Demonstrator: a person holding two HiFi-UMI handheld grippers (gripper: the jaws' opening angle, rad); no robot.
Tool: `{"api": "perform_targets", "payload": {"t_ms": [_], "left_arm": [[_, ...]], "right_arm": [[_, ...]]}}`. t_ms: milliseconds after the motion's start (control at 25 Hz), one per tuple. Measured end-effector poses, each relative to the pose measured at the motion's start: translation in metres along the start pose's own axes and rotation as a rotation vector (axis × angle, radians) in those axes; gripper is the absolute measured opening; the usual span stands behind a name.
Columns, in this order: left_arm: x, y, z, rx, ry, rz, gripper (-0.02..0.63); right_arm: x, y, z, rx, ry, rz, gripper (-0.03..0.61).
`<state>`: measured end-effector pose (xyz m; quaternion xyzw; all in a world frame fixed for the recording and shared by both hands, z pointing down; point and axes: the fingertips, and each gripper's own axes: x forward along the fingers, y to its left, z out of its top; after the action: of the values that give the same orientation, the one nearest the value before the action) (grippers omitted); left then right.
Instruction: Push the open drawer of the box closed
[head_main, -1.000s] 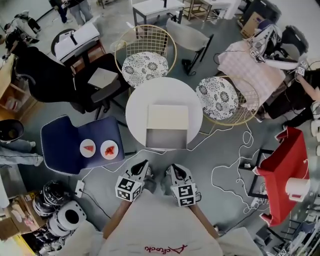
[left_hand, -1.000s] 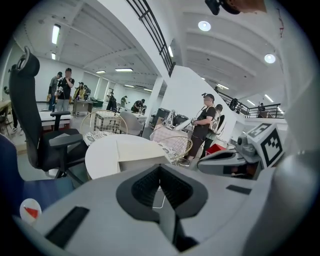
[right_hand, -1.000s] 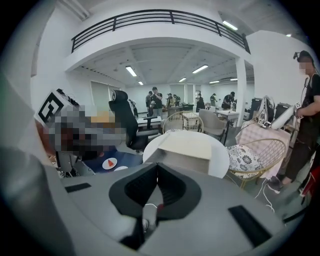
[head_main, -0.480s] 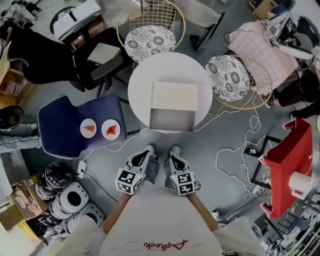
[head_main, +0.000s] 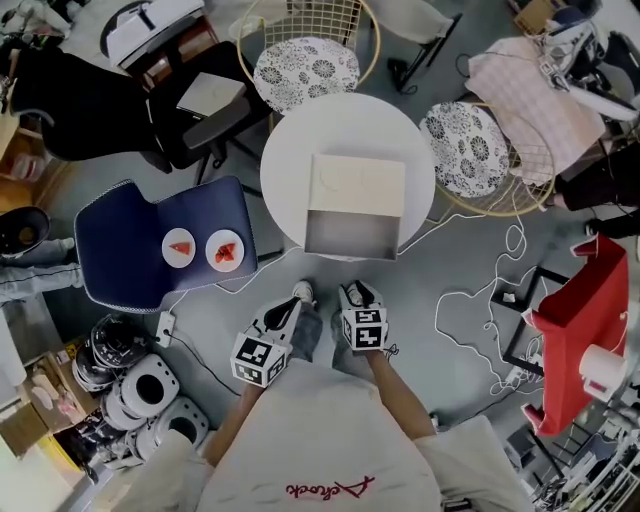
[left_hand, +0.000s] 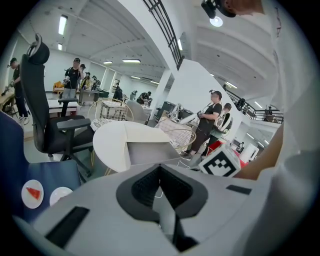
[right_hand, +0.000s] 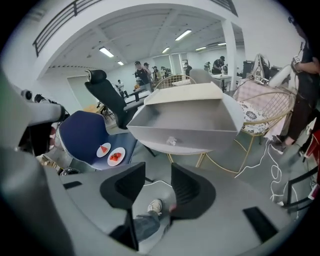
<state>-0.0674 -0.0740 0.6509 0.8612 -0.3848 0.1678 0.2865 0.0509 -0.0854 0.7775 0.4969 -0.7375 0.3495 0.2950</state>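
Observation:
A cream-topped box (head_main: 358, 184) sits on a round white table (head_main: 290, 165). Its grey drawer (head_main: 352, 236) is pulled out toward me over the table's near edge. The right gripper view faces the drawer's front wall (right_hand: 185, 131), which has a small knob at its middle. Both grippers hang above the floor, short of the table and touching nothing. My left gripper (head_main: 290, 312) (left_hand: 160, 170) has its pads together. My right gripper (head_main: 356, 294) (right_hand: 157, 176) is opening, a gap shows between its pads and nothing is in it. The left gripper view shows the box (left_hand: 145, 134) from the side.
A blue chair (head_main: 130, 245) holding two plates of red fruit (head_main: 202, 250) stands left of the table. Two wire chairs with patterned cushions (head_main: 306, 70) (head_main: 462, 148) ring the far side. Cables (head_main: 480, 300) trail on the floor at right, helmets (head_main: 140, 385) at lower left.
The table and box lie lower and nearer in the head view. My right gripper has come forward toward the table, ahead of the left one.

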Motion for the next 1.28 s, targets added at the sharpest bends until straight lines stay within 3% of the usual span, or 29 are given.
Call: {"api": "perform_targets", "payload": {"t_ms": [680, 760, 880, 1280], "left_arm": [[-0.010, 0.023, -0.005, -0.033, 0.012, 0.049, 0.012], [-0.009, 0.024, -0.005, -0.034, 0.016, 0.049, 0.012], [-0.010, 0.024, -0.005, -0.034, 0.019, 0.046, 0.012], [-0.009, 0.024, -0.005, -0.036, 0.016, 0.049, 0.012]], "right_arm": [[0.051, -0.022, 0.035, 0.039, 0.018, -0.043, 0.165], [0.051, -0.022, 0.036, 0.036, 0.019, -0.052, 0.150], [0.051, -0.026, 0.037, 0.044, 0.025, -0.079, 0.075], [0.047, -0.025, 0.044, 0.044, 0.021, -0.079, 0.074]]}}
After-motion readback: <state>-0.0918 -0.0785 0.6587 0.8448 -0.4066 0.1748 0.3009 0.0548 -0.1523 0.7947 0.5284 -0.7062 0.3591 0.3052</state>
